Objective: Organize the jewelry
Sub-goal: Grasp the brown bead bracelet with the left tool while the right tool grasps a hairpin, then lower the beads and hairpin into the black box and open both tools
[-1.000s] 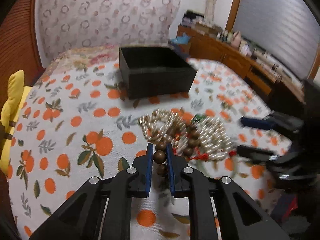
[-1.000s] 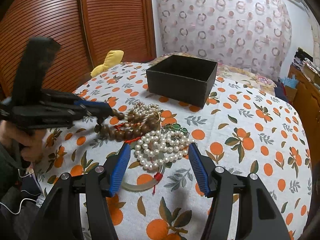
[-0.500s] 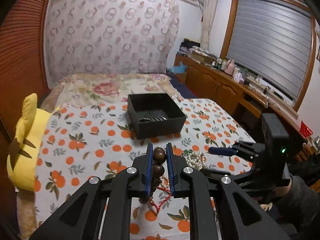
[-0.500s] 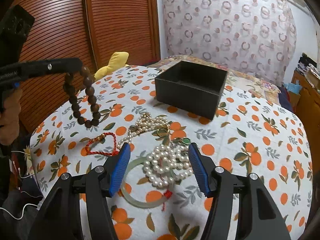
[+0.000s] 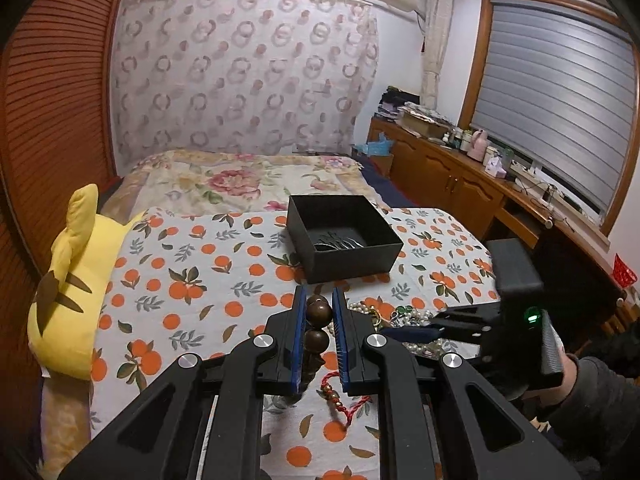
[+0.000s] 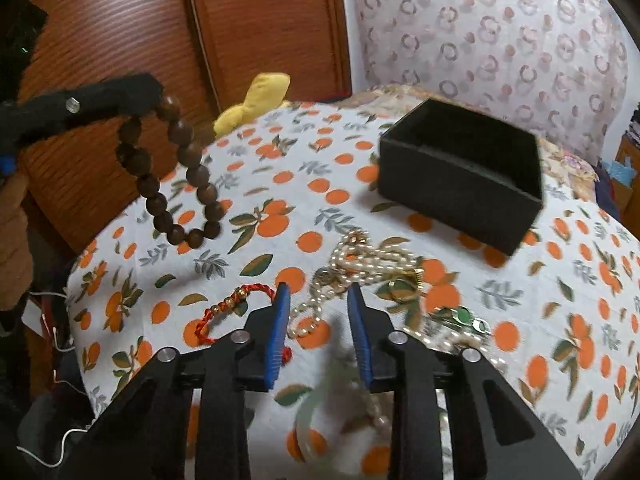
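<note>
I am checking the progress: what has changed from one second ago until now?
The left hand-held gripper lifted the wooden bead bracelet off the pile into the air. The right hand-held gripper is closing over the pearl strand, gripping nothing yet. The black box stayed in place.

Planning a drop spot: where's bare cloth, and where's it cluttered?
Free: the cloth between the yellow plush and the black box, and right of the box in the right wrist view. Crowded: the pearls and red cord near the right gripper, whose jaws are closing.
</note>
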`<state>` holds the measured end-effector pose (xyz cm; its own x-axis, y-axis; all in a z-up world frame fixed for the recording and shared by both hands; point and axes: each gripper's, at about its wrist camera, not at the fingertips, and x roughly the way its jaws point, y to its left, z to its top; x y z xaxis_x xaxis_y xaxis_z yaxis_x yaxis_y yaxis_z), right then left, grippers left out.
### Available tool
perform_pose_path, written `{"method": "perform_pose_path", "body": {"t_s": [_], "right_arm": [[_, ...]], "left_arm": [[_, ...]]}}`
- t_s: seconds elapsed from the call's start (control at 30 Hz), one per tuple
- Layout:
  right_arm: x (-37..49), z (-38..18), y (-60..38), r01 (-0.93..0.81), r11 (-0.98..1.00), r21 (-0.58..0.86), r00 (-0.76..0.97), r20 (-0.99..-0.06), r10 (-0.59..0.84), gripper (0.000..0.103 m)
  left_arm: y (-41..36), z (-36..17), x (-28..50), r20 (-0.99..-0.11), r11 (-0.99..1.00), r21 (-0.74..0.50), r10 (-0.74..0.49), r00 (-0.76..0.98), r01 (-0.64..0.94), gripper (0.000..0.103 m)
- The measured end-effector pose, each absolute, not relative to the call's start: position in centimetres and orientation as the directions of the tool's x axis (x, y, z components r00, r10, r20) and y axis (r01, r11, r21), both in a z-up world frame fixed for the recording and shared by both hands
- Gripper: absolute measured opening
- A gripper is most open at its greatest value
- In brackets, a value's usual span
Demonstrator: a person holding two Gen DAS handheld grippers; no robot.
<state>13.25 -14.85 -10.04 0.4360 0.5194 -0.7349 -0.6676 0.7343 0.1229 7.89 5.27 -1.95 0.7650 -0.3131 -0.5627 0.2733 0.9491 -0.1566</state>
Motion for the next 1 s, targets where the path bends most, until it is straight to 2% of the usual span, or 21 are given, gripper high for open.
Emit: {"method": "perform_pose_path", "body": {"t_s": [0.17,0.27,0.3,0.53,1.0], "right_arm": [[13.8,-11.1,-13.2,-0.667,0.743,0.059,0.440,-0.774,0.456,0.029],[13.8,-11.1,-12.7,-0.672,0.740,0.022,0.448,-0.783,0.431,0.007],[13.7,-11.1,-12.7,-0.678,0.735,0.010,0.450,-0.785,0.426,0.006],[13.2,-9.3,-14.6,-0.679,0.734,0.033,0.464,-0.755,0.464,0.005],[14.1,0.0,-19.2,-0.647,0.763,0.024,0.595,-0.610,0.523,0.005]], "left_arm": [[5.4,-2.1,8.0,-0.564,0.950,-0.157,-0.312,0.765,0.272,0.012],[5.4,-2.1,8.0,-0.564,0.950,-0.157,-0.311,0.765,0.271,0.012],[5.4,-2.1,8.0,-0.563,0.950,-0.158,-0.311,0.766,0.270,0.012],[5.9,-1.8,8.7,-0.555,0.952,-0.158,-0.304,0.774,0.261,0.012],[4.3,1.7,11.4,-0.500,0.951,-0.138,-0.307,0.810,0.275,0.012]]}}
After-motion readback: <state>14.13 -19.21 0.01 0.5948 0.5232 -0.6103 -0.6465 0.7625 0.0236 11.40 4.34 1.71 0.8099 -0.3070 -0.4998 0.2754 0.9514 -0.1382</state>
